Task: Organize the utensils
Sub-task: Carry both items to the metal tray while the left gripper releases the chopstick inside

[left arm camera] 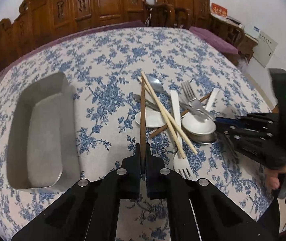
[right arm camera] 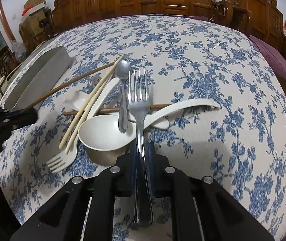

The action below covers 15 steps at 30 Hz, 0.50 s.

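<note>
My left gripper [left arm camera: 142, 156] pinches a dark brown chopstick [left arm camera: 142, 110] pointing away over the utensil pile [left arm camera: 175, 110], my right gripper [right arm camera: 142, 152] clamps a steel fork [right arm camera: 140, 108], tines forward, and the grey tray [left arm camera: 40, 128] sits left of the pile.

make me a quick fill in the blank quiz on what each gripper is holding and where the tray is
1. The left gripper is shut on a dark brown wooden ____.
2. The right gripper clamps the handle of a shiny metal ____.
3. The rectangular grey metal tray holds ____ utensils so far.
4. In the pile, a pair of pale wooden chopsticks lies across a white plastic ____.

Missing words: chopstick; fork; no; fork
</note>
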Available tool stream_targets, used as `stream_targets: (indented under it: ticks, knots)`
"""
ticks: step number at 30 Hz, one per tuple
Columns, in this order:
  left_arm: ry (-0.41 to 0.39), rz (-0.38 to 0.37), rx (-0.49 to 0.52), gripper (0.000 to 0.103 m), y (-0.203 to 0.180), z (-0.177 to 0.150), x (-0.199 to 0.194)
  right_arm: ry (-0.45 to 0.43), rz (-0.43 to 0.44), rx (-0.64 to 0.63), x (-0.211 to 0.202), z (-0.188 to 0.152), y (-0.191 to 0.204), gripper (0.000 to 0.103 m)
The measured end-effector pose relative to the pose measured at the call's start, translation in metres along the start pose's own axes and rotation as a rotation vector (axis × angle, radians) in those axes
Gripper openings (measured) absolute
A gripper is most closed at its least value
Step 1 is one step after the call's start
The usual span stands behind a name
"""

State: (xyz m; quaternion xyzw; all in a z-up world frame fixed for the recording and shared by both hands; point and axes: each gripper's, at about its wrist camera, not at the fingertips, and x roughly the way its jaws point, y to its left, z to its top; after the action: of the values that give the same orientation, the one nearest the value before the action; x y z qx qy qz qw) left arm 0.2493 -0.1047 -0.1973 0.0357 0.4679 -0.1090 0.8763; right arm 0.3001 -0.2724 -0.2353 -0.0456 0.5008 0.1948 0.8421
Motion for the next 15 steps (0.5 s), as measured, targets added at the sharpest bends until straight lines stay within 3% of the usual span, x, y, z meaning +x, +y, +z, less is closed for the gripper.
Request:
stream_targets:
  ticks: [8, 15]
  knots:
    - [-0.062, 0.007, 0.023, 0.003, 0.003, -0.002, -0.027, 0.017, -0.022, 0.009, 0.001, 0.003, 0.004, 0.009]
    - [-0.104, 0.020, 0.003, 0.003, 0.021, 0.002, -0.047, -0.048, -0.053, 0.018, -0.021, 0.002, 0.010, 0.009]
